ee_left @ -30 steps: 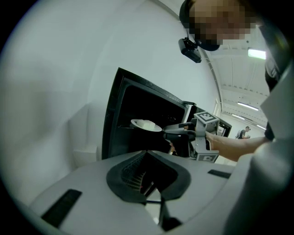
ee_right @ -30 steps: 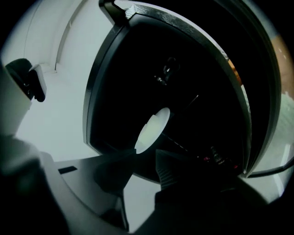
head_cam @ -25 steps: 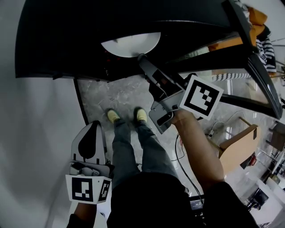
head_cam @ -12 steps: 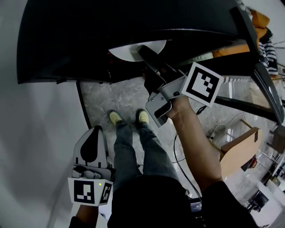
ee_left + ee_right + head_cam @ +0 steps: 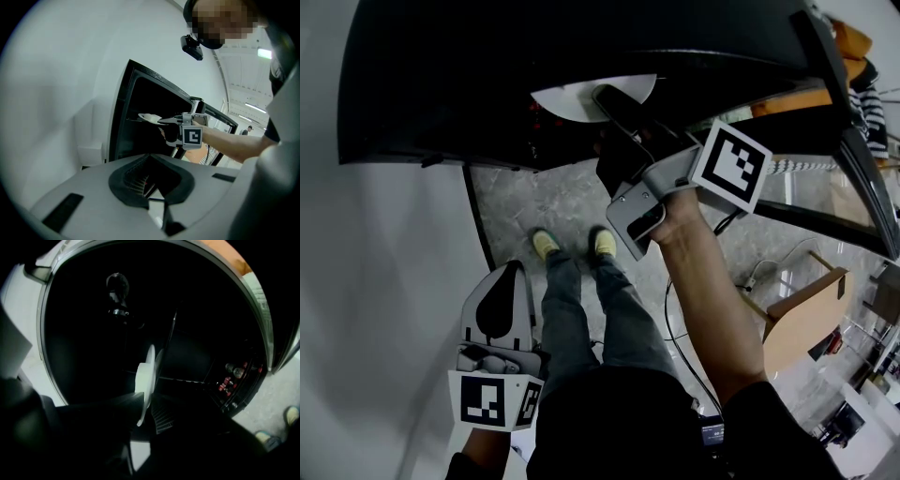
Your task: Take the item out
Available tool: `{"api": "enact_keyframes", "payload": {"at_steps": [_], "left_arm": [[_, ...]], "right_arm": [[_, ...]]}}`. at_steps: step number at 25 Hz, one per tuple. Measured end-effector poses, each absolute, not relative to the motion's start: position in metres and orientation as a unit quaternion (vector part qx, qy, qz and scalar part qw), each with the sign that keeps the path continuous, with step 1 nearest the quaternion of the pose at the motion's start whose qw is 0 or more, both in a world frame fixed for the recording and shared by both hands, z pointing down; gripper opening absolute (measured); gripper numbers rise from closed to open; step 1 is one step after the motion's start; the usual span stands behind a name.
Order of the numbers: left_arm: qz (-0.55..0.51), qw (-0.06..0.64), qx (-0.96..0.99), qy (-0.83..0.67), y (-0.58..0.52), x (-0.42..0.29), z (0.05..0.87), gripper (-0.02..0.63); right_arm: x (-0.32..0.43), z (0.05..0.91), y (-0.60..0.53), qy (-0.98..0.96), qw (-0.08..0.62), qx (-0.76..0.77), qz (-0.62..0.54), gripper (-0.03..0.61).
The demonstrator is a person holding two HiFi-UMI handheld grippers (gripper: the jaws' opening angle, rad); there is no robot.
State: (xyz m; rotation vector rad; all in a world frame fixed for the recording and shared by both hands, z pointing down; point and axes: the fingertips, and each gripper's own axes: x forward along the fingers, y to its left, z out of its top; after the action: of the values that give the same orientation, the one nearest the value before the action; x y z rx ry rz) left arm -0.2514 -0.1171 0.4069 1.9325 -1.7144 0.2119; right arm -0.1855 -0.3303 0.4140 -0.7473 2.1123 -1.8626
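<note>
Right gripper view shows one white plate (image 5: pixel 144 376) inside one black oven (image 5: pixel 93 333) — the right claw (image 5: pixel 143 401) pinches its rim tight. Left claw (image 5: pixel 156 199) hangs low — closed, holding nothing.

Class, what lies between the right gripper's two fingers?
In the right gripper view, the rim of the white plate stands edge-on between the fingers; nothing else is there.
</note>
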Motion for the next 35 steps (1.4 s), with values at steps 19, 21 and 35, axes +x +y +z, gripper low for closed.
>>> {"api": "enact_keyframes", "payload": {"at_steps": [19,21,35], "left_arm": [[0.080,0.251,0.728,-0.633,-0.116,-0.229,0.379,0.006],[0.077,0.244,0.731,-0.632,-0.109,-0.214,0.363,0.006],[0.074,0.200,0.763,-0.610,-0.117,-0.198,0.305,0.006]], "right_arm": [[-0.145,0.403,-0.287,0.693,0.106,-0.241,-0.671,0.028],[-0.120,0.395,-0.269,0.697,0.092,-0.245,-0.667,0.028],[-0.050,0.323,-0.215,0.721,0.058,-0.258,-0.641,0.028]]}}
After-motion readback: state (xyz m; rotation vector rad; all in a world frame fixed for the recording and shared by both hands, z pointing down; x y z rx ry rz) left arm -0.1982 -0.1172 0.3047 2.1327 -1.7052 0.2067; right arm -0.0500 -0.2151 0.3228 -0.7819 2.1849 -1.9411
